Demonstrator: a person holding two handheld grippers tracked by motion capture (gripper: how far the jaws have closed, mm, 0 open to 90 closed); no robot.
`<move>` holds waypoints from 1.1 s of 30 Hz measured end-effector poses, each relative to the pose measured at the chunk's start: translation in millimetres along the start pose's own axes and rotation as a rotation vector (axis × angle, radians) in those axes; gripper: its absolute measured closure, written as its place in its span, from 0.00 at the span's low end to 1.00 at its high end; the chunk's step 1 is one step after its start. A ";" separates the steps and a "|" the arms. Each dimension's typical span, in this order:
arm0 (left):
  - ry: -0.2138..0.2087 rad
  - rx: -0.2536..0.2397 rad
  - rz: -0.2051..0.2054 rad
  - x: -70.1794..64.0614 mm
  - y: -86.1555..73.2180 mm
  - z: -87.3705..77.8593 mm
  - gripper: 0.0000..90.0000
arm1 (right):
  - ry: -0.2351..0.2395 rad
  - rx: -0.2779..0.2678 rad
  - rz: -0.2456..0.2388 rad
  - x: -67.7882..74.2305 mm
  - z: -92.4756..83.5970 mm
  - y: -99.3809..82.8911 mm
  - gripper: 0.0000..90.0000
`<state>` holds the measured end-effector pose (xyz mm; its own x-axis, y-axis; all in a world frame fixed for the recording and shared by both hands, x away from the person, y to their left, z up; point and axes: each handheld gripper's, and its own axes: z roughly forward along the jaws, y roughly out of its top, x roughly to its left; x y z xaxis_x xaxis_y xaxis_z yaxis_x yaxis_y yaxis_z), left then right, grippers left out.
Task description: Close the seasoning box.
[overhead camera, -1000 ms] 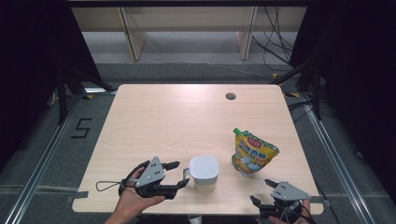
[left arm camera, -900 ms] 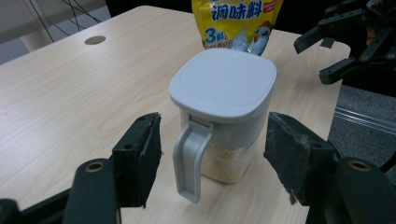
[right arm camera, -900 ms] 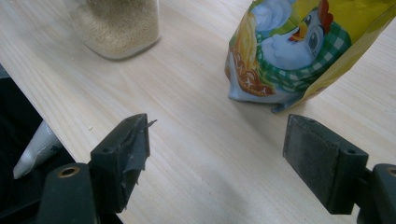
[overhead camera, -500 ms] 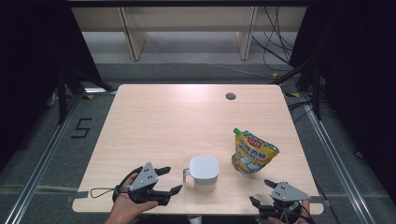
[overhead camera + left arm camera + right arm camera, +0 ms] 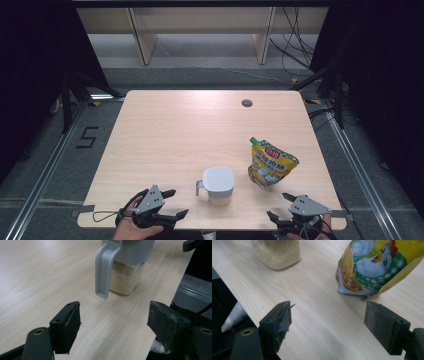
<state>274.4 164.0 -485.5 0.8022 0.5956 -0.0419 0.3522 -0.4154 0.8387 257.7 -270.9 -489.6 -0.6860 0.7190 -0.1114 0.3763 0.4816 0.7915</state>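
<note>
A clear jar with a white lid and a grey handle, full of beige grains, stands near the table's front edge. A yellow stand-up pouch with a green cap stands to its right. My left gripper lies low at the front edge, left of the jar. Its jaws have just been opening and hold nothing. In the left gripper view the jar's handle hangs ahead of the left gripper, apart from it. My right gripper rests open below the pouch. In the right gripper view the pouch and jar lie beyond the right gripper.
The wooden table has a round cable hole at the back right. Both grippers sit right at its front edge. Shelf legs stand behind the table, and metal rails run along the floor on both sides.
My left gripper has drawn back from the jar's handle toward the front left edge and sunk lower, with its jaws wider apart. The right gripper, jar and pouch have stayed put.
</note>
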 end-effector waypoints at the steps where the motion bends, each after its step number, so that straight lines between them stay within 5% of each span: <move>1: -0.002 0.001 0.001 0.3 -1.3 0.7 0.28 | 0.002 0.000 -0.001 0.0 0.0 0.0 0.25; 33: 0.008 0.022 0.028 1.6 -8.6 8.9 0.22 | 0.005 0.035 -0.017 1.3 1.9 -1.3 0.24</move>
